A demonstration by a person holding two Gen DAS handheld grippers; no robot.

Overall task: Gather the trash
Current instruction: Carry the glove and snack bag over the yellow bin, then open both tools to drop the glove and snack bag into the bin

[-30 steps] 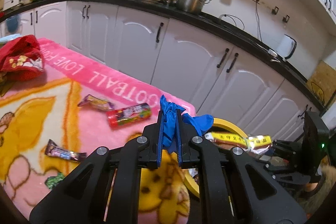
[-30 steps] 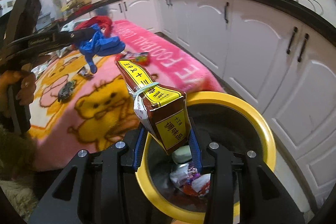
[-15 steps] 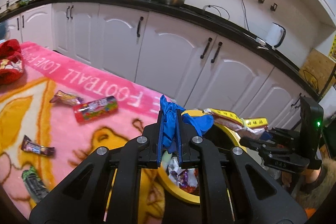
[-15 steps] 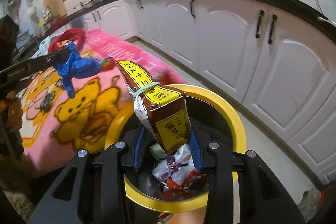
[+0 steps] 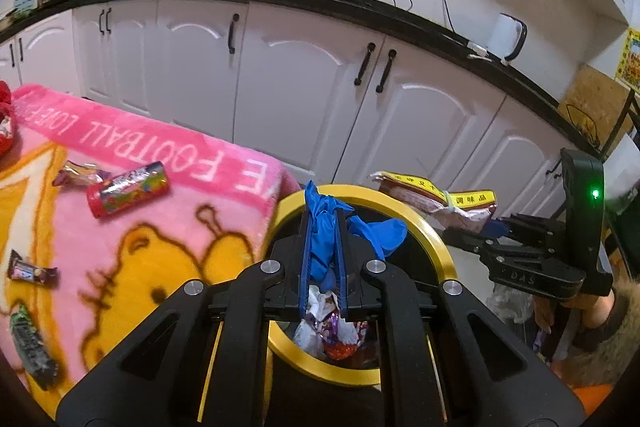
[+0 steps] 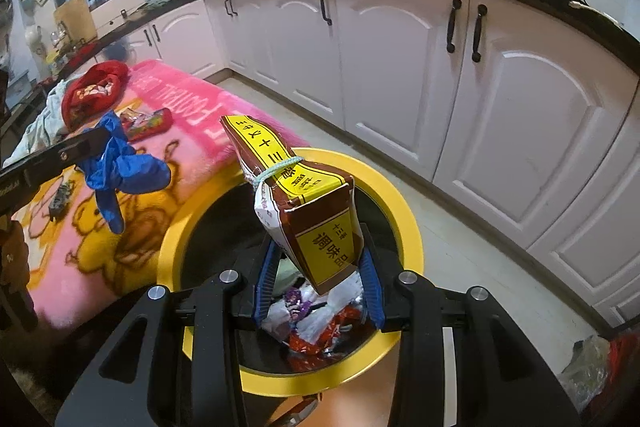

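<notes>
My left gripper [image 5: 323,223] is shut on a crumpled blue glove [image 5: 332,227], held over the yellow-rimmed bin [image 5: 436,251]. From the right wrist view the same blue glove [image 6: 120,167] dangles left of the bin [image 6: 408,227]. My right gripper [image 6: 318,259] is shut on a brown and yellow seasoning packet [image 6: 304,203] tied with a rubber band, above the bin's opening. In the left wrist view that packet [image 5: 436,203] hangs at the bin's far right rim. Crumpled wrappers [image 6: 316,319] lie inside the bin.
A pink cartoon blanket [image 5: 132,239] covers the surface left of the bin, with a red snack tube [image 5: 128,189] and several small wrappers [image 5: 32,273] on it. A red cloth [image 6: 94,91] lies further back. White cabinets [image 5: 304,87] run behind.
Both grippers have travelled from over the blanket toward the bin. The glove and the packet now hang above its opening, and the wrappers inside show more fully.
</notes>
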